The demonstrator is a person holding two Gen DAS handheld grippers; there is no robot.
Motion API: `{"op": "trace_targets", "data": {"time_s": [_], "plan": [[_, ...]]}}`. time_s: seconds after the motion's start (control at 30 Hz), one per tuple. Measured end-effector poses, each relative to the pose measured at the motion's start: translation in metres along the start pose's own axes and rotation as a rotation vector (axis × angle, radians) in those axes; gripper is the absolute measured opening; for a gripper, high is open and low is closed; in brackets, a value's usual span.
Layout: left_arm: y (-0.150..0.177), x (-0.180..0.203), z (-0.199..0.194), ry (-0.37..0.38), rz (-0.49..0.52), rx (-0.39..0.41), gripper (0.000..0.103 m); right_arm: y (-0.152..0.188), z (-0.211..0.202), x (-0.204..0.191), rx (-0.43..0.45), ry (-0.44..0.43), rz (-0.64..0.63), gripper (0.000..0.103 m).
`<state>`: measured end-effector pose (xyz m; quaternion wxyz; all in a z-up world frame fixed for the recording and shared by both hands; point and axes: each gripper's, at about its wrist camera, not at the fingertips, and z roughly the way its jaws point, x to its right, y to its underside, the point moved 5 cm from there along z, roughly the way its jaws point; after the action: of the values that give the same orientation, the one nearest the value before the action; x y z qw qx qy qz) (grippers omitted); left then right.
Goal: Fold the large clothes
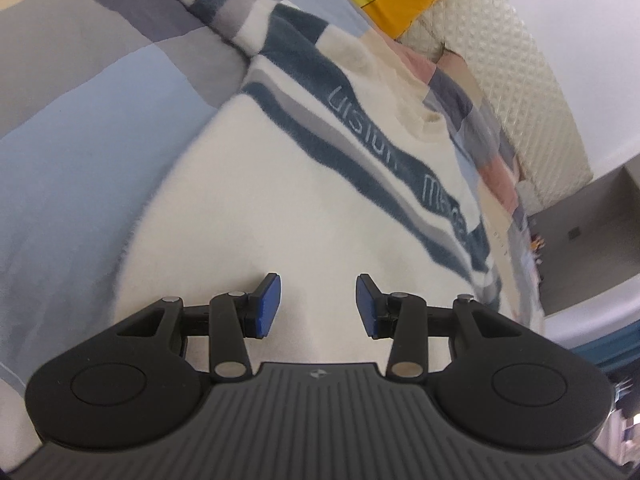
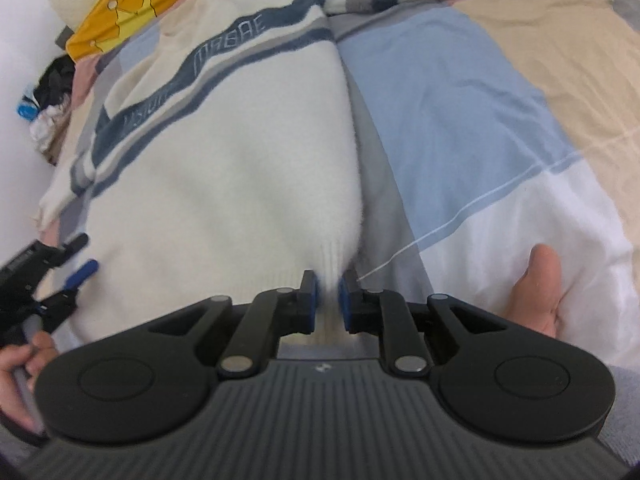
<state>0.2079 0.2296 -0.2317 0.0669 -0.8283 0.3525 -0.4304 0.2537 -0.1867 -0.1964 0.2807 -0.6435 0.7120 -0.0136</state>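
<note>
A white fluffy sweater (image 1: pixel 280 200) with navy and grey stripes and pale lettering lies spread flat on the bed. My left gripper (image 1: pixel 318 304) hovers over its white lower body, blue pads (image 1: pixel 268 306) well apart with nothing between them. In the right wrist view the same left gripper (image 2: pixel 86 254) stands open at the sweater's (image 2: pixel 224 184) left hem edge. My right gripper (image 2: pixel 328 300) is shut on the ribbed hem corner at the sweater's right side, with fabric pinched between its blue pads (image 2: pixel 313 300). One sleeve stretches off across the top.
A patchwork bedspread (image 2: pixel 440 100) of blue, grey, beige and white lies under the sweater. A yellow crown pillow (image 2: pixel 116 20) and a padded white headboard (image 1: pixel 520 80) stand beyond the collar. Dark crumpled items (image 2: pixel 52 80) sit by the wall. A person's hands (image 2: pixel 536 292) hold both grippers.
</note>
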Motion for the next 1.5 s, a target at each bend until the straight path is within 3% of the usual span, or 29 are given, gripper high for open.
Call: {"op": "trace_targets", "data": {"time_s": [0.1,0.17,0.23,0.4,0.5,0.6,0.8,1.0,1.2,1.27,1.4,1.5], "plan": [[-0.001,0.001,0.002,-0.045,0.044,-0.014,0.046,0.004,-0.008,-0.005,0.028,0.009,-0.010,0.029],[-0.007,0.002,-0.001,-0.076,0.077,-0.021,0.046,0.004,-0.012,-0.008,0.044,-0.006,-0.022,0.043],[-0.015,0.004,-0.008,-0.088,0.107,-0.026,0.046,0.003,-0.016,-0.007,0.064,-0.039,-0.025,0.048],[-0.044,-0.008,-0.042,-0.135,0.178,-0.014,0.049,-0.003,-0.024,0.000,0.113,-0.116,0.027,0.050],[-0.059,-0.028,-0.060,-0.156,0.125,-0.029,0.049,-0.010,-0.026,-0.006,0.165,-0.149,0.018,0.050],[-0.072,-0.043,-0.073,-0.175,0.101,-0.054,0.049,-0.014,-0.018,-0.022,0.185,-0.180,-0.030,0.050],[-0.086,-0.063,-0.085,-0.231,0.198,-0.088,0.049,-0.016,0.000,-0.054,0.226,-0.228,-0.177,0.050],[-0.070,-0.089,-0.066,-0.142,0.175,-0.189,0.049,-0.013,0.030,-0.071,0.172,-0.281,-0.250,0.050],[-0.056,-0.104,-0.047,-0.020,0.127,-0.251,0.049,-0.009,0.062,-0.065,0.050,-0.194,-0.232,0.047],[-0.049,-0.106,-0.041,-0.003,0.135,-0.268,0.049,-0.010,0.064,-0.062,0.044,-0.194,-0.203,0.047],[-0.035,-0.109,-0.026,0.100,0.098,-0.331,0.048,-0.009,0.067,-0.063,0.050,-0.195,-0.180,0.048],[-0.034,-0.106,-0.021,0.158,0.093,-0.330,0.048,-0.011,0.068,-0.061,0.051,-0.203,-0.159,0.048]]}}
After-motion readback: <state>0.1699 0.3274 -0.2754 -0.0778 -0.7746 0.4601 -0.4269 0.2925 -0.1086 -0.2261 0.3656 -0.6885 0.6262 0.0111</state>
